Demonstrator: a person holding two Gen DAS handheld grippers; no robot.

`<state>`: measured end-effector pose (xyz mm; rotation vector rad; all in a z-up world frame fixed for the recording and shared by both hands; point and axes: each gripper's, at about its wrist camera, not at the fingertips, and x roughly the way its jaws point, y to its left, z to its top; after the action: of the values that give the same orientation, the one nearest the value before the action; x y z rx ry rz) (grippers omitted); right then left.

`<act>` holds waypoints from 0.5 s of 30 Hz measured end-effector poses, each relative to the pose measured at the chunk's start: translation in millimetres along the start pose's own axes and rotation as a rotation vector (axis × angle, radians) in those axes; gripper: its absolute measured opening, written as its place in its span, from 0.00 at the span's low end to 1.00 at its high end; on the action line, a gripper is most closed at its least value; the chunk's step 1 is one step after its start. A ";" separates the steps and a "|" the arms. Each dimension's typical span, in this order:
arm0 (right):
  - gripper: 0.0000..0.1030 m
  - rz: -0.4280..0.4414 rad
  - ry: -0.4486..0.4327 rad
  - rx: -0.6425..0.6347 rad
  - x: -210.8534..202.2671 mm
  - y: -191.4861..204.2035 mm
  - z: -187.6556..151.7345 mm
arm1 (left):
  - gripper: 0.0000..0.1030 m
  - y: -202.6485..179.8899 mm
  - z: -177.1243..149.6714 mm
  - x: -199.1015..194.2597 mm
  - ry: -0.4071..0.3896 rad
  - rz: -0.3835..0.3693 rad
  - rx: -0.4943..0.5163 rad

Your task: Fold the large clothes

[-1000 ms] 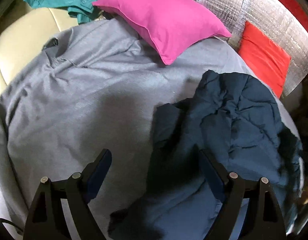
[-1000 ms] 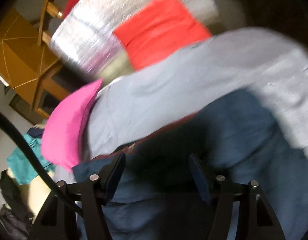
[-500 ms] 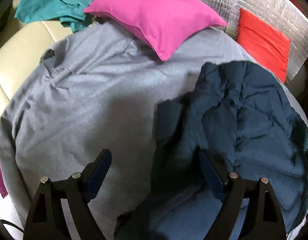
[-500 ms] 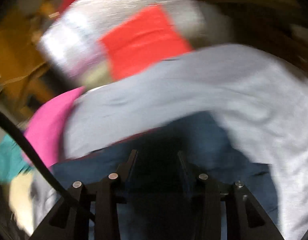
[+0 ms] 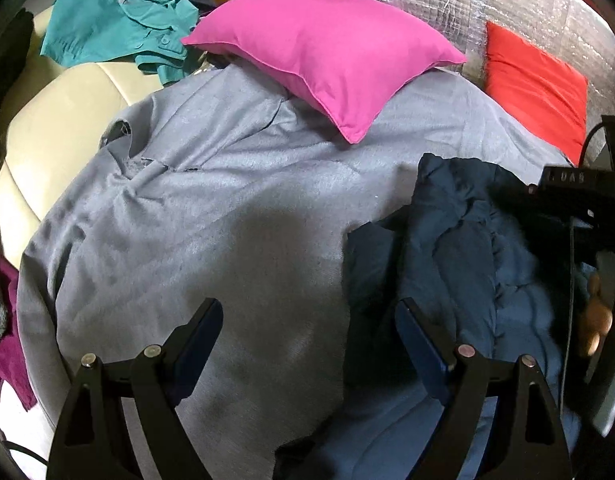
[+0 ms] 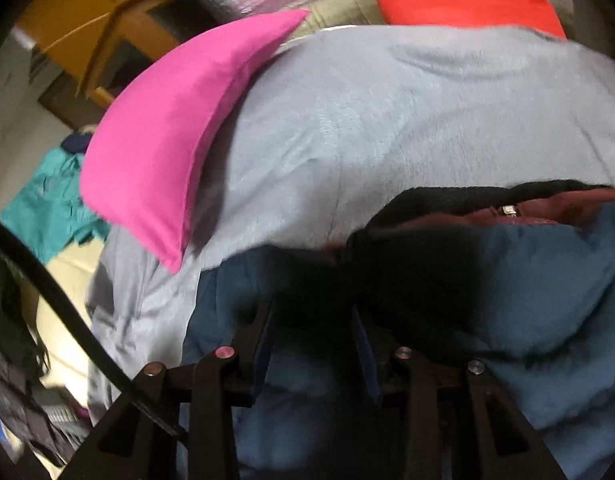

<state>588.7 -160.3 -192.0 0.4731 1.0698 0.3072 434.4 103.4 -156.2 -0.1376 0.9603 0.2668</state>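
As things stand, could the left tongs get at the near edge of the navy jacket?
Probably yes. The left tongs stand wide open with nothing gripped, and the navy jacket already lies under their right finger on the grey blanket, with nothing between.

A shiny silver wall (image 5: 507,20) stands far ahead of the tool, a cream sofa (image 5: 55,120) off to its left.

Sofa (image 5: 67,120) (cream) under grey blanket (image 5: 227,220).

Both claws: black frames w/ silver screws, blue pads (image 5: 419,344), black cable (image 6: 67,312).
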 end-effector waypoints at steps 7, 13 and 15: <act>0.51 0.110 -0.087 0.062 -69.9 -22.3 -18.8 | 0.86 3.4 -2.0 -1.1 0.015 -0.042 0.004; 0.58 0.022 -0.232 0.082 -183.4 -89.6 -66.0 | 0.86 -8.3 -12.2 -8.7 0.011 -0.057 0.051; 0.59 -0.011 -0.259 0.111 -212.0 -117.6 -87.5 | 0.86 -11.3 -14.7 -12.0 0.006 -0.060 0.061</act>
<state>416.5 -339.9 -124.9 0.5887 0.8397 0.1714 419.5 87.2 -154.7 -0.1111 0.9674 0.1815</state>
